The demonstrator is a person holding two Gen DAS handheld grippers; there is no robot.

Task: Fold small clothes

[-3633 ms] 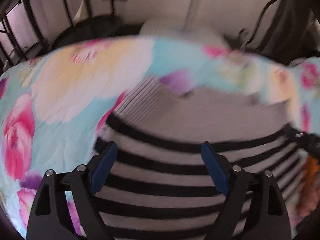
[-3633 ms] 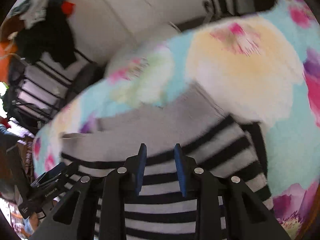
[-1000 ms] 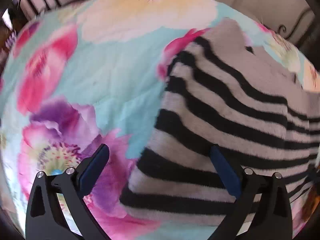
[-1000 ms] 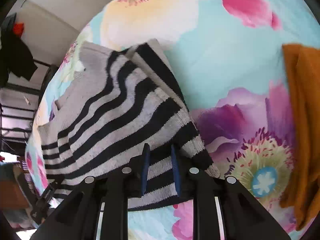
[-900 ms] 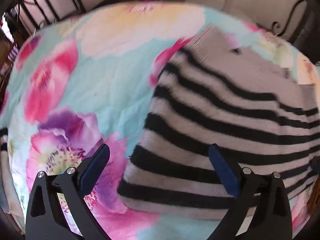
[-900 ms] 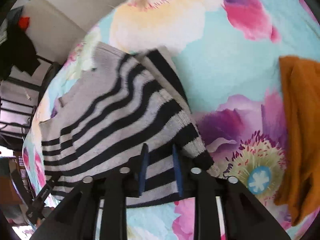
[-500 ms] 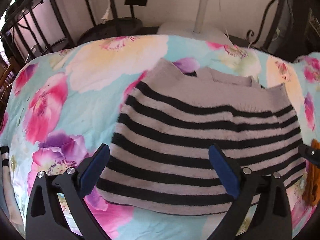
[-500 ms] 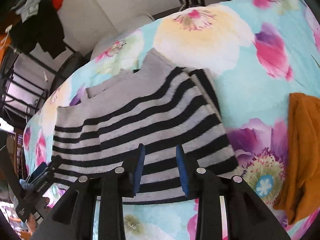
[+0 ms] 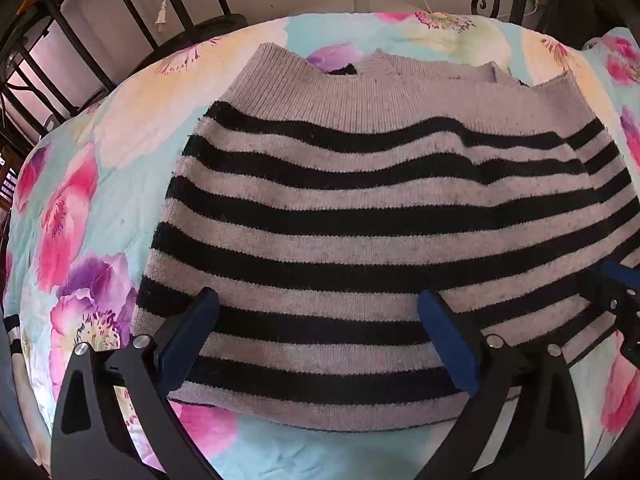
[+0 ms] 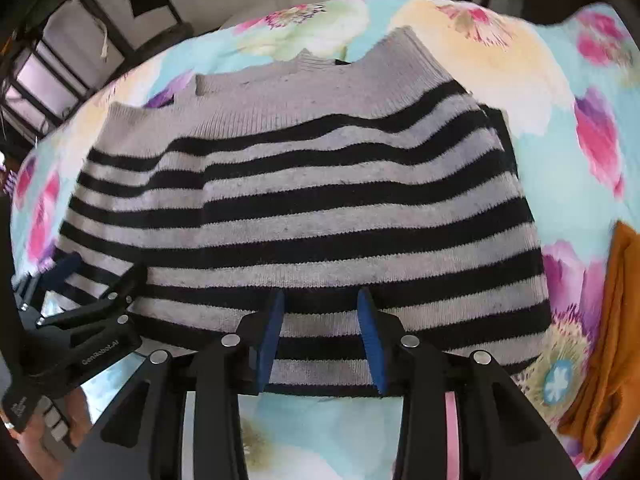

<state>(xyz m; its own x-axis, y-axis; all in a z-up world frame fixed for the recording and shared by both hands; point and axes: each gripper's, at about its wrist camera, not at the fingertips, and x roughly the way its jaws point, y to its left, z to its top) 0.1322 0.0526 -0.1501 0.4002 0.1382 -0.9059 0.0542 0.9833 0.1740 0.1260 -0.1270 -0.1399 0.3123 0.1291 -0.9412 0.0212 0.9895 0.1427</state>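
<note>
A grey sweater with black stripes (image 9: 360,200) (image 10: 304,200) lies folded flat on the flowered bedspread (image 9: 120,140), its plain grey band toward the far side. My left gripper (image 9: 318,312) hovers above the sweater's near left part, jaws wide open, nothing between them. It also shows at the lower left of the right wrist view, left gripper (image 10: 96,276), held by a hand. My right gripper (image 10: 320,308) is over the sweater's near edge. Its jaws are opening and the blue pads stand apart above the knit without pinching it.
An orange garment (image 10: 600,340) lies on the bedspread to the right of the sweater. A black metal bed frame (image 9: 132,12) and a pale wall rise behind the bed. A striped cuff (image 9: 12,332) peeks in at the far left edge.
Both grippers have swung round to face the sweater squarely. The right gripper's jaws, nearly closed on the sweater's hem a second ago, have spread and let the knit go.
</note>
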